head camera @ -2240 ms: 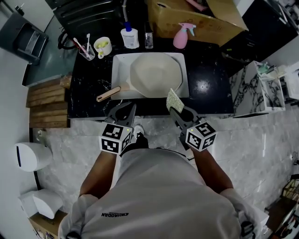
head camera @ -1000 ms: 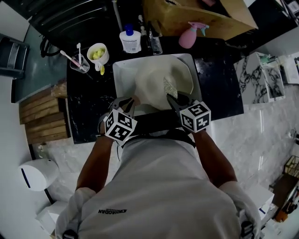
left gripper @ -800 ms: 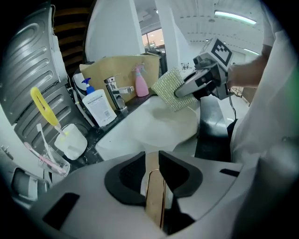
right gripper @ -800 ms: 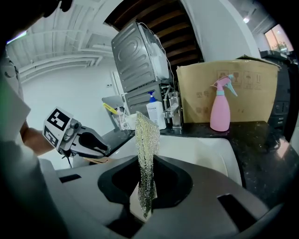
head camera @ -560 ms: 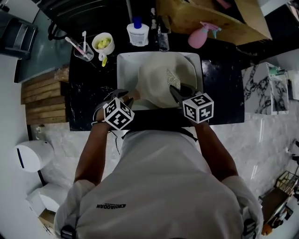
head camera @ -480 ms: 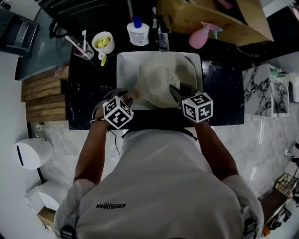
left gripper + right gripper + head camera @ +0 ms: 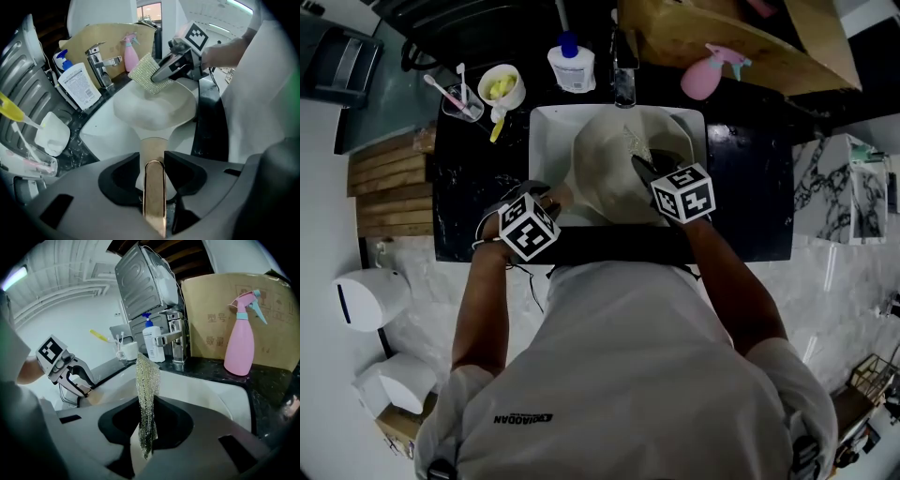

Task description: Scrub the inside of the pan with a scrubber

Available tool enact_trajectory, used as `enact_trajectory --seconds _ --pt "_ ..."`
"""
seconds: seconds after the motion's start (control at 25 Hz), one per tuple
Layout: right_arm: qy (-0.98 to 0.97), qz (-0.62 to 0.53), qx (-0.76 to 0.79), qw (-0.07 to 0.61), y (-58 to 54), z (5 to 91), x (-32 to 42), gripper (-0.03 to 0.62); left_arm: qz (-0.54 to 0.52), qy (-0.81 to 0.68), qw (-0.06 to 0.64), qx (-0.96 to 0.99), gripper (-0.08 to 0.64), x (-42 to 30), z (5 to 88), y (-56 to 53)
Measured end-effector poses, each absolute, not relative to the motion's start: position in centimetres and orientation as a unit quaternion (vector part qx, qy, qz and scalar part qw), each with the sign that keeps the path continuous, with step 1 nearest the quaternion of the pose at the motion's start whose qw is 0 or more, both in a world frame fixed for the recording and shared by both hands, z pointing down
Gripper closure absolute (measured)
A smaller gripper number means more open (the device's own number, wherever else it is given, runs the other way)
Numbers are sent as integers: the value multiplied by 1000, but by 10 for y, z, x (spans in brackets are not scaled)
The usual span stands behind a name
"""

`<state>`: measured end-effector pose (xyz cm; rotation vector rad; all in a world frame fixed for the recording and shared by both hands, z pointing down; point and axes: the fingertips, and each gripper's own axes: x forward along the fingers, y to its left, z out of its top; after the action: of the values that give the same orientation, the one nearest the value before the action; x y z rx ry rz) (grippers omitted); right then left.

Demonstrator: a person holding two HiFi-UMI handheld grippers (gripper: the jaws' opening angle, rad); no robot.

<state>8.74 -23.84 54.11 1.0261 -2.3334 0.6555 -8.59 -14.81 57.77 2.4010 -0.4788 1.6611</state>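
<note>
A cream pan point(image 7: 609, 173) lies in the white sink point(image 7: 546, 131), its wooden handle point(image 7: 555, 195) pointing left toward me. My left gripper point(image 7: 546, 197) points steeply down over that handle. In the left gripper view the handle point(image 7: 153, 187) runs between the jaws of the left gripper point(image 7: 152, 161); the jaws have just been opening and stand open around it. My right gripper point(image 7: 639, 167) hovers over the pan's inside, shut on a glittery mesh scrubber point(image 7: 630, 145). The scrubber point(image 7: 147, 376) sticks up from the right gripper point(image 7: 146, 413).
Behind the sink stand a chrome faucet point(image 7: 623, 80), a white pump bottle point(image 7: 570, 67), a pink spray bottle point(image 7: 705, 75) and a cardboard box point(image 7: 722, 37). A toothbrush cup point(image 7: 461, 98) and a mug point(image 7: 500, 86) sit at the left on the black counter point(image 7: 478, 169).
The right gripper carried the scrubber forward, over the pan's inside. The left gripper tipped down over the pan handle.
</note>
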Motion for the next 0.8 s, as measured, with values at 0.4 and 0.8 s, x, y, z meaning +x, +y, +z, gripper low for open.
enact_trajectory --seconds 0.4,0.8 --pt "-820 214 450 282 -278 561 112 520 581 -146 97 795 364 -88 598 -148" --pt "-768 117 509 372 -312 579 113 520 567 -155 119 800 377 -86 604 -146"
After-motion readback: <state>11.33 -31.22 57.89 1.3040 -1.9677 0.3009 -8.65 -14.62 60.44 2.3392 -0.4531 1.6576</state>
